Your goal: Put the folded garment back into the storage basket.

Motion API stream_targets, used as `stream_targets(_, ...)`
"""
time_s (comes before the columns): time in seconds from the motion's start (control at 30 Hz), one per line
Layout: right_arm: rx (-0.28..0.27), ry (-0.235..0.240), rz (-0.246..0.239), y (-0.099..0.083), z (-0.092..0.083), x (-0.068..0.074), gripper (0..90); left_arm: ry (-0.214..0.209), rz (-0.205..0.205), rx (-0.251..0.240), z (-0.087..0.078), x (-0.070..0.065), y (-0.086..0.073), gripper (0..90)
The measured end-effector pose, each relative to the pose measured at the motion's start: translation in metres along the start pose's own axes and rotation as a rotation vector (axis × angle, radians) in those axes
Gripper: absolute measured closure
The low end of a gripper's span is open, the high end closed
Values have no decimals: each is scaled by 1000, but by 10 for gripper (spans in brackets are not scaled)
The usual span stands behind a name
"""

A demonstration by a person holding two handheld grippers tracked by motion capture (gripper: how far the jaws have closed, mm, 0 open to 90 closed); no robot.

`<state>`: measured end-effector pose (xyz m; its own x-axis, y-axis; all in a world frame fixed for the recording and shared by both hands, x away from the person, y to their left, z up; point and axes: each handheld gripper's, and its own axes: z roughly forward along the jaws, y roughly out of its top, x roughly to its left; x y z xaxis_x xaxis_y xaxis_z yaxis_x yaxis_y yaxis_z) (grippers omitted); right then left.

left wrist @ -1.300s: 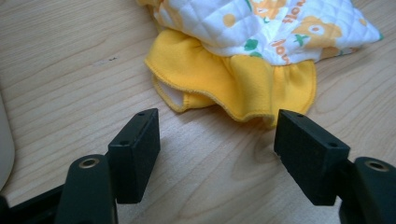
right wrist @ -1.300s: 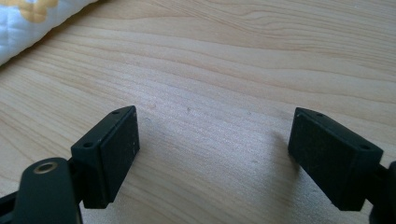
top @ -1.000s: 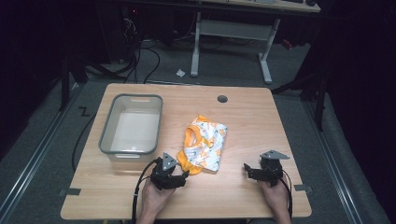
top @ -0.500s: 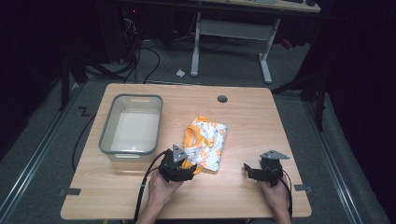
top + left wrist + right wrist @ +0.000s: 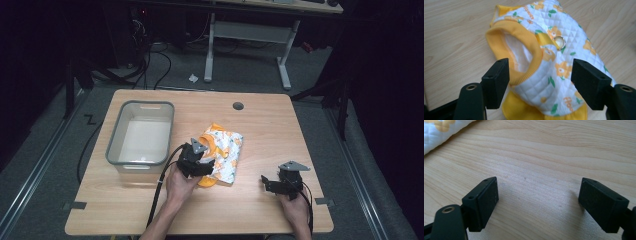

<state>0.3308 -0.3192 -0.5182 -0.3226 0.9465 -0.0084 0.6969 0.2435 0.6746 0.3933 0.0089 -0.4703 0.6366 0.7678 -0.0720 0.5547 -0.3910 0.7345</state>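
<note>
Garment (image 5: 554, 67): quilted cloth, diamond-stitched, white with an orange flower and green leaf print, soft matt face; ribbed yellow knit trim (image 5: 534, 50) at the opening; plain yellow cloth hem; one shiny metal snap (image 5: 559, 42). Table (image 5: 260, 125): light wood-grain top, smooth, low sheen. Bin (image 5: 117, 135): translucent grey plastic, smooth, faintly glossy rim. Left gripper (image 5: 540, 80) and right gripper (image 5: 537, 202): black jaw blocks, matt, hard plastic look, finely textured faces, small metal eyelets at the base.
</note>
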Motion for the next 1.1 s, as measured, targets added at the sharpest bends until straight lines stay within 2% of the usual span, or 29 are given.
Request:
stream_targets(0.23, 0, 0, 0, 0, 0, 0, 164, 9, -22, 19, 10, 6, 11, 306)
stream_targets(0.3, 0, 0, 0, 0, 0, 0, 164, 17, -31, 37, 18, 10, 17, 302)
stream_targets(0.4, 0, 0, -1, 0, 0, 0, 164, -1, -64, 22, 25, 17, 19, 300)
stream_targets(0.47, 0, 1, -1, 0, 0, 0, 164, -4, -77, 24, 27, 19, 19, 300)
stream_targets(0.57, 0, 1, -1, 0, 0, 0, 163, -3, -100, 64, 39, 23, 16, 296)
stream_targets(0.73, 0, 1, -1, 0, 0, 0, 164, 3, -97, 88, 50, 24, 16, 278)
stream_targets(0.83, 0, 1, -1, 0, 0, 0, 163, 15, -98, 118, 58, 24, 14, 256)
stream_targets(0.93, 0, 1, -1, 0, 0, 0, 164, 10, -127, 159, 66, 27, 10, 225)
stream_targets(1.0, 1, 1, -2, 0, 0, 0, 163, -1, -145, 169, 68, 29, 8, 208)
stream_targets(1.1, 0, 1, -2, 0, 0, 0, 163, 15, -126, 168, 69, 28, 7, 190)
